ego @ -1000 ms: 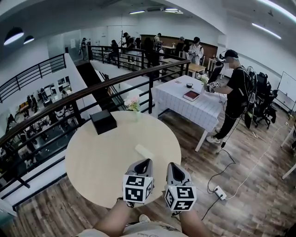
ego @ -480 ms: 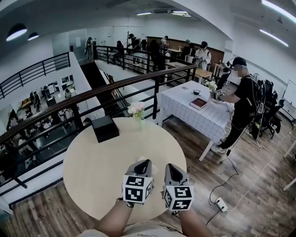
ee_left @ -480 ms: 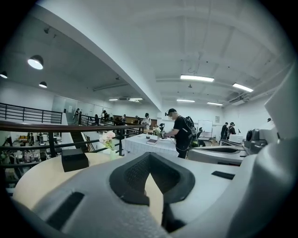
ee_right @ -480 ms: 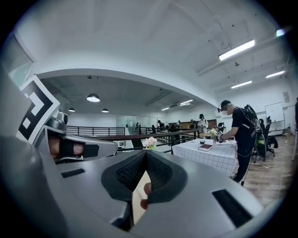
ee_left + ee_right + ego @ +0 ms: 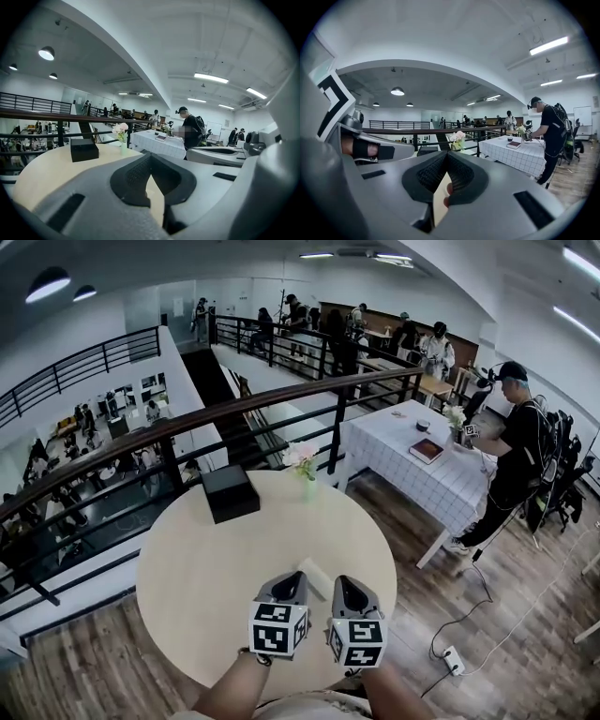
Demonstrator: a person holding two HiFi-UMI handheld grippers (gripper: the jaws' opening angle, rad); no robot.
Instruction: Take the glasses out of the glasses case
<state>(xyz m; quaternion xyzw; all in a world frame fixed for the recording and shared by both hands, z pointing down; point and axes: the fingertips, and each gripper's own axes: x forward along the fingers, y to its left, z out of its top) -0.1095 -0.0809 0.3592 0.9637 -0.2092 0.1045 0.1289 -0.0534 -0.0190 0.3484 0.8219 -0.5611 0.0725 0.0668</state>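
Left claw (image 5: 150,158): jaws together, nothing clamped; right claw (image 5: 447,158): jaws together, nothing clamped. Both sit side by side low over the near part of the round surface (image 5: 197,568), pointing away from the person, close to level. Glasses case (image 5: 315,578): pale oblong lying flat on the surface, just ahead of the claws and between their tips; can't tell whether either tip touches it, or whether the lid is open. Black box (image 5: 231,493) and flower vase (image 5: 307,476) stand at the far edge, well apart from the case.
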